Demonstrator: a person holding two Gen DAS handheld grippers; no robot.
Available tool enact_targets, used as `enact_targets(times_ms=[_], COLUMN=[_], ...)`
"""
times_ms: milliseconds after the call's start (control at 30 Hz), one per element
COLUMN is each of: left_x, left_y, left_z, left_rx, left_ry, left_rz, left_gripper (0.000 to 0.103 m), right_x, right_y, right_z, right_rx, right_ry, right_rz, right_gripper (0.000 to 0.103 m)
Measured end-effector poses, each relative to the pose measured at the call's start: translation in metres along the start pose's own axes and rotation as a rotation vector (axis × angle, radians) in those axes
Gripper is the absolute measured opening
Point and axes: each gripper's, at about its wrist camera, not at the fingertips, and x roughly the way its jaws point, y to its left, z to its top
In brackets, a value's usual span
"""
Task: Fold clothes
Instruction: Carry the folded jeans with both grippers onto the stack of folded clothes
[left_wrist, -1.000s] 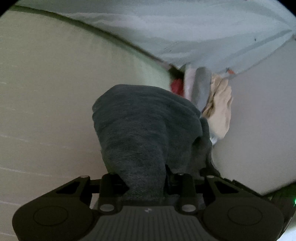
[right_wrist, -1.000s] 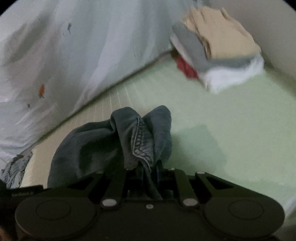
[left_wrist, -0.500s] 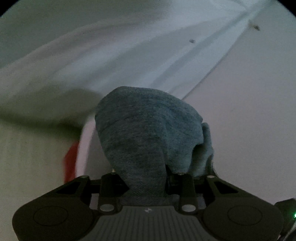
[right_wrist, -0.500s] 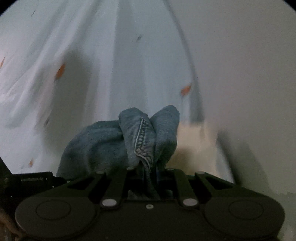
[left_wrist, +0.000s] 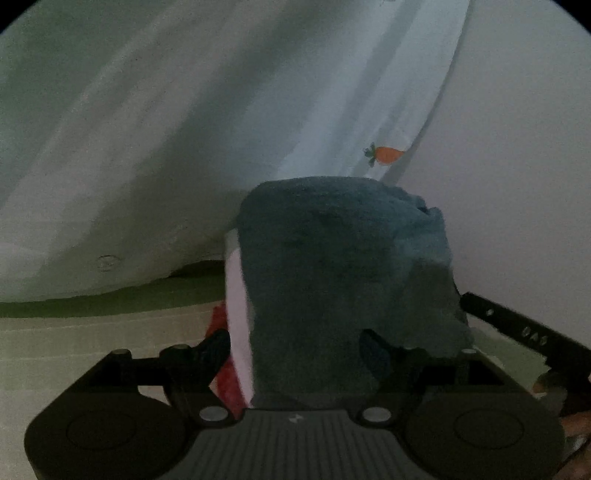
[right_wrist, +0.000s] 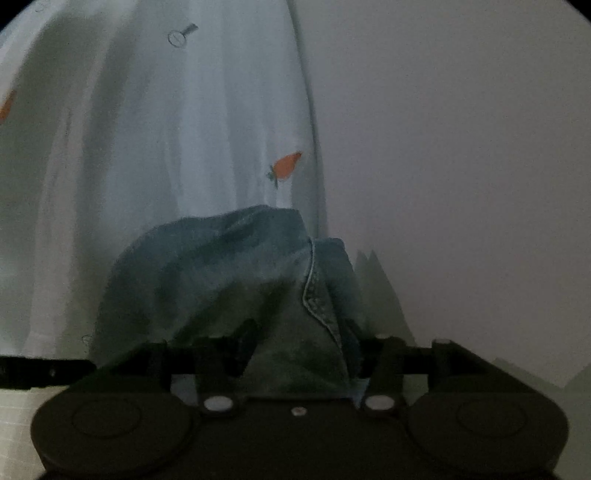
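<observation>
A folded dark blue denim garment (left_wrist: 332, 277) lies between the fingers of my left gripper (left_wrist: 295, 343), whose jaws are opening. The left finger stands apart from the cloth, and the denim rests over a white garment (left_wrist: 234, 317) and a red one (left_wrist: 223, 387) of a stack. In the right wrist view the same denim (right_wrist: 221, 280), with a stitched seam, fills the gap of my right gripper (right_wrist: 303, 343). Its jaws are opening too, and the cloth sags loose between them.
A pale hanging cloth with carrot prints (left_wrist: 184, 147) falls behind the stack, beside a plain wall (left_wrist: 517, 184). A light green bed surface (left_wrist: 92, 332) stretches to the left. The other gripper's black body (left_wrist: 517, 332) shows at the right edge.
Both grippers swung with the denim from over the bed toward the hanging cloth and wall. Their jaws, shut on the denim before, have spread apart, and the cloth has slumped.
</observation>
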Motion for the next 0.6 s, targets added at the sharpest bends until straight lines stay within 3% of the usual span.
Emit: enact_targets(times_ms=[133,200,267,533,600], left_x=[-0.026,-0.046,-0.064,-0.128,-0.14], left_y=[-0.004,-0.01,-0.018,-0.022,-0.026], left_z=[-0.002,-0.014,-0.029,-0.093,-0.111], left_rx=[0.022,0.057,0.091,0.161,0.208], left_ry=[-0.043,-0.057,-0.061,-0.026,-0.021], left_rz=[-0.008,-0.012,-0.002,-0.066,-0.045], left_gripper=[0.095,0.099,0.1,0.103,0.103], right_x=[-0.045,-0.077,-0.107,-0.193,-0.205], right_y=[0.0,0.005,0.012,0.035,0.039], right_z=[-0.001,-0.007,-0.014,-0.065,-0.079], right_rx=[0.044,0.064,0.084,0.069,0.057], right_ry=[-0.044,-0.073,-0.099,-0.047,-0.02], right_rz=[-0.009,-0.028,-0.038,-0.098,-0.128], right_gripper=[0.08,0.083,0.092,0.103,0.103])
